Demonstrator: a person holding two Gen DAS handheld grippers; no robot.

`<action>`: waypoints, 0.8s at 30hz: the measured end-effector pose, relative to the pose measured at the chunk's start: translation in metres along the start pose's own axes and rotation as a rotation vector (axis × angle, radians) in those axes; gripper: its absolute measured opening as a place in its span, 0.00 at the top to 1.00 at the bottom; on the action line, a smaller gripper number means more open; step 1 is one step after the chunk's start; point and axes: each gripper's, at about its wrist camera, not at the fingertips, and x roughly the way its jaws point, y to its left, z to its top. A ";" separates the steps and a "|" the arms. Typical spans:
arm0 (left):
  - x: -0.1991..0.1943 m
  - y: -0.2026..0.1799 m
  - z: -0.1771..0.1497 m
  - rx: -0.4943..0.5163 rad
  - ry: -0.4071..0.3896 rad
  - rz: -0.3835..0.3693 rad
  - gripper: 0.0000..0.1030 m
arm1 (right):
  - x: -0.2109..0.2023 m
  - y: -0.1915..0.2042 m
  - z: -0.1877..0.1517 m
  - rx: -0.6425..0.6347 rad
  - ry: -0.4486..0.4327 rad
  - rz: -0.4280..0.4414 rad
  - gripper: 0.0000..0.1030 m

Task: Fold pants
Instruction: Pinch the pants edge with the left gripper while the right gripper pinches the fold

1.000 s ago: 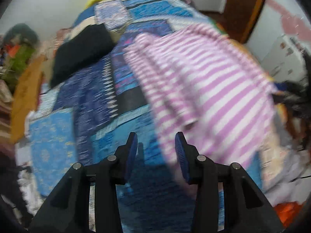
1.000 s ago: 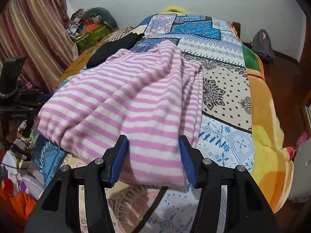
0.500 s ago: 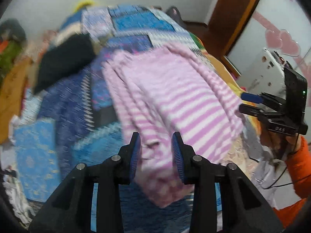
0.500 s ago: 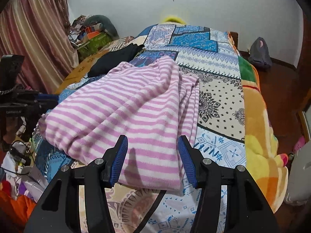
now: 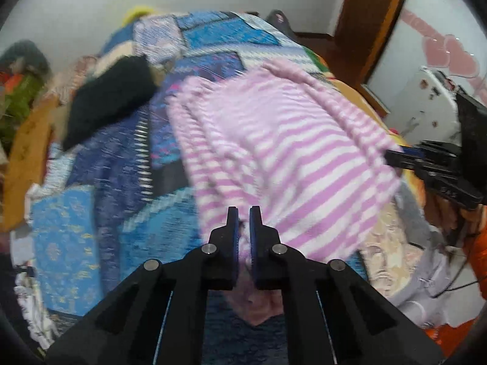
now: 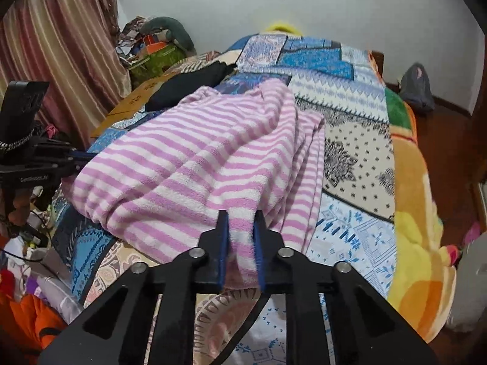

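Pink-and-white striped fleece pants (image 6: 194,164) lay on the patchwork-quilted bed (image 6: 350,158), long axis stretching away from both tools; left tool (image 5: 242,213) and right tool (image 6: 240,217) had just closed, each pinching the near hem.

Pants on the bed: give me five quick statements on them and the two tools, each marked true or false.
1. The left tool is shut on the pants' near edge. True; its jaws have just been closing.
2. The right tool stands open above the pants. False: it is shut on the near edge, having just been closing.
3. The pants are plain blue. False: they are pink and white striped.
4. A dark garment lies on the bed beyond the pants. True.
5. The pants hang on a rack. False: they lie on the bed's patterned cover.
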 end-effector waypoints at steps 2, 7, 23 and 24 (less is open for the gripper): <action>-0.005 0.011 -0.001 -0.009 -0.009 0.023 0.94 | -0.003 0.000 0.000 -0.017 0.002 -0.022 0.92; -0.013 0.014 -0.003 -0.005 -0.025 -0.001 0.94 | -0.004 -0.005 -0.001 -0.007 0.012 -0.044 0.92; -0.037 0.013 -0.005 -0.049 -0.010 -0.084 0.75 | -0.012 0.003 -0.005 0.017 0.048 -0.019 0.64; -0.034 0.009 -0.009 -0.042 0.001 -0.081 0.66 | -0.008 0.004 -0.008 0.017 0.062 -0.018 0.63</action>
